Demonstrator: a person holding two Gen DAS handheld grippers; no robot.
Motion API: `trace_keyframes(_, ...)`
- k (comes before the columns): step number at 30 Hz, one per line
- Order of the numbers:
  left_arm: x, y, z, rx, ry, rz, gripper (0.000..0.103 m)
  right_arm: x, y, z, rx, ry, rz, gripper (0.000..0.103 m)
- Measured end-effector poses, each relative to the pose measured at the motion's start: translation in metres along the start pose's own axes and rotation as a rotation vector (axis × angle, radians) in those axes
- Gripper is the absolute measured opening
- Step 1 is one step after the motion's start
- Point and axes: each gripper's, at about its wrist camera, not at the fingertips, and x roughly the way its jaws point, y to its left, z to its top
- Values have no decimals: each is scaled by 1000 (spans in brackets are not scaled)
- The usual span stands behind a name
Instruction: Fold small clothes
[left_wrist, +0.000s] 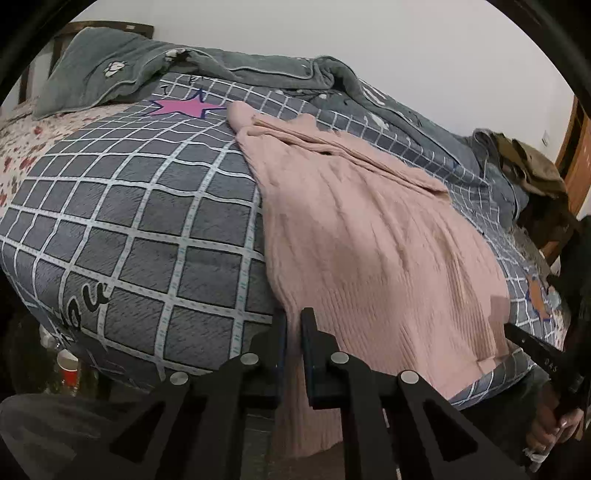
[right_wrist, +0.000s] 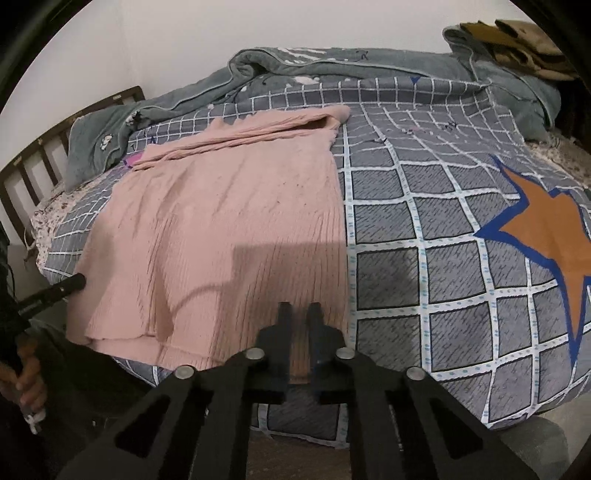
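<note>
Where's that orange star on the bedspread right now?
In the right wrist view, the orange star is printed on the checked bedspread, far right, well clear of the pink knit garment.

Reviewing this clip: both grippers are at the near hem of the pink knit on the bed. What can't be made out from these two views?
- Left wrist view: the pink knit's hem hangs behind the left gripper, its end hidden.
- Right wrist view: the right gripper's linkage covers the hem below the pinch.
- Both views: the knit's underside lies unseen against the checked quilt.
- Right wrist view: the brown pile is cut by the rim.
</note>
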Motion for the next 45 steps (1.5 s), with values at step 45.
trace_keyframes(45, -2, -12, -14, 27, 52, -101, 31, 2, 4, -5, 9, 52, 94, 7)
